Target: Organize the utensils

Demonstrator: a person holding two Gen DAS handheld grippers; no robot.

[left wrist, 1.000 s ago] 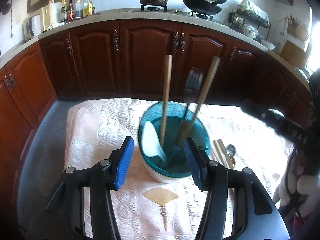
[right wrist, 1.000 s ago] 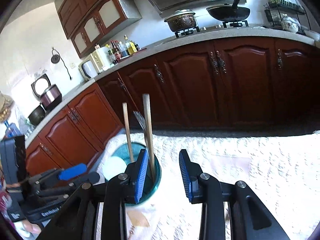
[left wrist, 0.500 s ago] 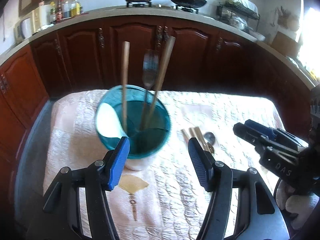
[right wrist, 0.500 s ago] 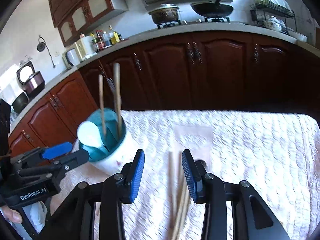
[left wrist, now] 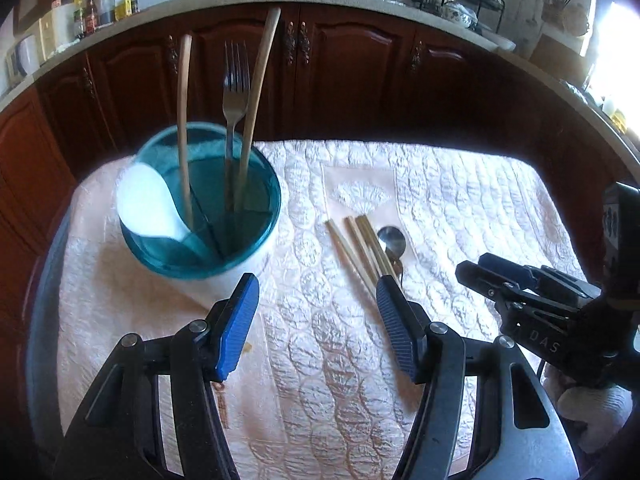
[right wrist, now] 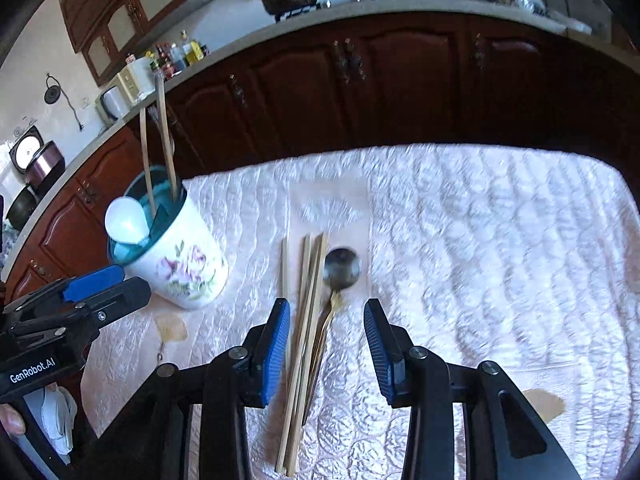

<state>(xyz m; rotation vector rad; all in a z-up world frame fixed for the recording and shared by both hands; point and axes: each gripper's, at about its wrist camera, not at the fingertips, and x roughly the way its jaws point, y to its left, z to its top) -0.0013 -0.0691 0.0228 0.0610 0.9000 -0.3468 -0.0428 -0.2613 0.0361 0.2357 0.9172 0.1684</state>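
A bundle of chopsticks (right wrist: pixel 298 344) and a metal spoon (right wrist: pixel 340 270) are laid side by side on the quilted cloth (right wrist: pixel 480 240) covering the table, just right of the utensil holder (right wrist: pixel 180 268). In the holder, two wooden sticks (left wrist: pixel 184 120), a fork (left wrist: pixel 234 92) and a white spoon (left wrist: pixel 148 204) are stood upright. The right gripper (right wrist: pixel 326 348) is held over the chopsticks and spoon handle, jaws parted, nothing gripped. The left gripper (left wrist: pixel 318 320) is seen near the holder's base, jaws spread wide and empty. Dark wooden cabinets (right wrist: pixel 400 80) are seen behind the holder.
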